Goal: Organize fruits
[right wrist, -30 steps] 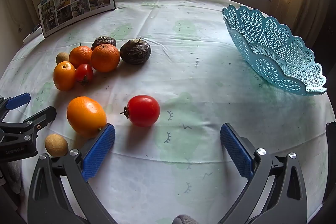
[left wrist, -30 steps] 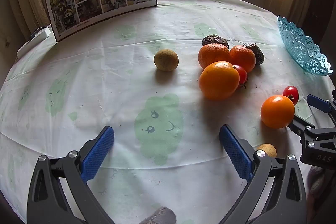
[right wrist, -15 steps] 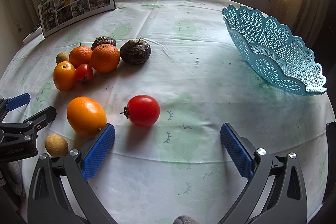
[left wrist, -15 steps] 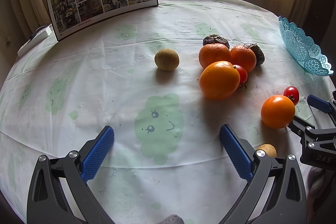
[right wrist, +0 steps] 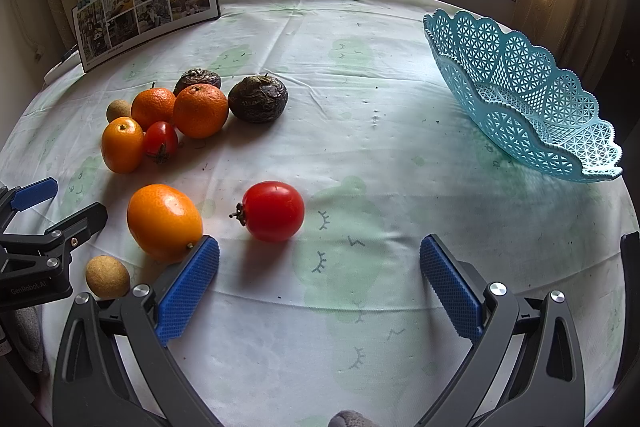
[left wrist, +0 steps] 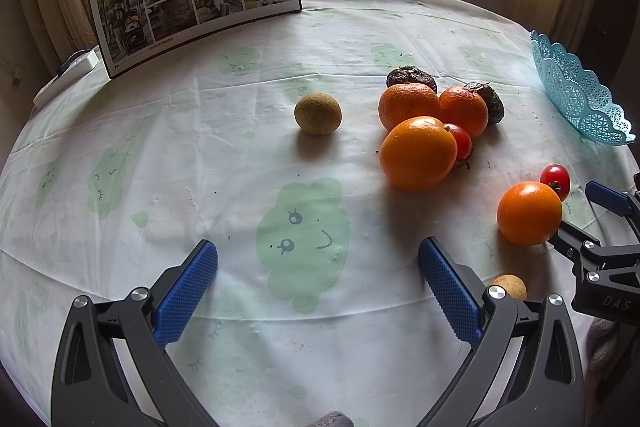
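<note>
Fruit lies loose on the round table. In the right wrist view a red tomato (right wrist: pixel 273 211) and a big orange (right wrist: pixel 164 221) sit just ahead of my open right gripper (right wrist: pixel 319 281), the orange touching its left pad. A small brown fruit (right wrist: pixel 107 276) lies near left. Farther back cluster two mandarins (right wrist: pixel 200 111), an orange (right wrist: pixel 122 145), a small tomato (right wrist: pixel 161 141) and two dark wrinkled fruits (right wrist: pixel 258 99). The blue lattice basket (right wrist: pixel 520 95) stands at the right, with no fruit in it. My left gripper (left wrist: pixel 318 289) is open over bare cloth; a brown fruit (left wrist: pixel 318 114) lies ahead of it.
A clipped photo board (left wrist: pixel 196 1) leans at the table's back left, beside a white power strip (left wrist: pixel 66 73). The tablecloth (left wrist: pixel 240 167) has green cartoon prints. Curtains and a window sill run behind. The table's edge curves close on every side.
The left wrist view has drifted very slightly, shifting the scene a little to the right. The fruit and the right gripper have not moved.
</note>
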The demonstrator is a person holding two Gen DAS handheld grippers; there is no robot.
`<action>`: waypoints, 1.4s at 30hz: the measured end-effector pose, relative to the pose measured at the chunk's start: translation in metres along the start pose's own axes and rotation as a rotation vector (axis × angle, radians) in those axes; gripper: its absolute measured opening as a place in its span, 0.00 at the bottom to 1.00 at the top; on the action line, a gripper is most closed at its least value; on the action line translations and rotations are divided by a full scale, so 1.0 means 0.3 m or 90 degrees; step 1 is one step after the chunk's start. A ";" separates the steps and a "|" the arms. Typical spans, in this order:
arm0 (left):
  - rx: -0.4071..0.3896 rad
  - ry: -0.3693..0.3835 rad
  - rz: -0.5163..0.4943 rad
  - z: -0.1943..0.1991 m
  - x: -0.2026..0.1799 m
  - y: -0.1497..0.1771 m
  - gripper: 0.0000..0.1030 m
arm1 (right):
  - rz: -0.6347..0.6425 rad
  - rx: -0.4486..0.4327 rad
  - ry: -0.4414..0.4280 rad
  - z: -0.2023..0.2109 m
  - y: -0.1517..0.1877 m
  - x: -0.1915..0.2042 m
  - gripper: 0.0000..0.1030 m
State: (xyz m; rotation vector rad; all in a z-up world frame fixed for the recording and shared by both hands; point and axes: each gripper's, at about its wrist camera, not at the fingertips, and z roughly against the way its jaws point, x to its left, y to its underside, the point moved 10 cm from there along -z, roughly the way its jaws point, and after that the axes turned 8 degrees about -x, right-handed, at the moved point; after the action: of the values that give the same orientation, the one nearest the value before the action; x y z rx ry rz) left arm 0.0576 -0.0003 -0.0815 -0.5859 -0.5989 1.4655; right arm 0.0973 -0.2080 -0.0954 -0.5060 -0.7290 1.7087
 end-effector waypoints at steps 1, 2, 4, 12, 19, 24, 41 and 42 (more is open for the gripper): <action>0.000 0.000 0.000 0.000 0.000 0.000 0.95 | 0.000 0.000 0.000 0.000 0.000 0.000 0.98; 0.000 0.000 0.001 0.000 0.000 0.000 0.95 | 0.000 0.000 0.000 0.000 0.000 0.000 0.98; 0.000 0.000 0.000 0.000 0.000 0.000 0.95 | 0.000 0.000 0.000 0.000 0.000 0.000 0.98; 0.000 0.000 0.000 0.000 0.000 0.001 0.95 | 0.008 0.009 -0.012 0.002 0.007 -0.003 0.98; 0.001 0.000 0.000 -0.001 0.000 0.000 0.95 | 0.009 0.008 -0.012 -0.004 0.003 0.001 0.98; 0.002 0.000 0.001 -0.005 0.001 0.001 0.95 | 0.006 0.006 -0.016 0.001 0.007 0.002 0.98; 0.005 0.006 -0.005 -0.015 0.009 0.004 0.95 | -0.061 -0.022 -0.112 0.039 -0.018 -0.009 0.98; 0.007 0.007 -0.008 -0.015 0.006 0.001 0.95 | -0.064 -0.028 -0.120 0.048 -0.023 -0.004 0.98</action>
State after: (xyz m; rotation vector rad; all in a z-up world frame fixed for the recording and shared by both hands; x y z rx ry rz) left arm 0.0605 0.0016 -0.0849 -0.5803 -0.5835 1.4522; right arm 0.0927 -0.2111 -0.0802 -0.3352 -0.9136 1.6640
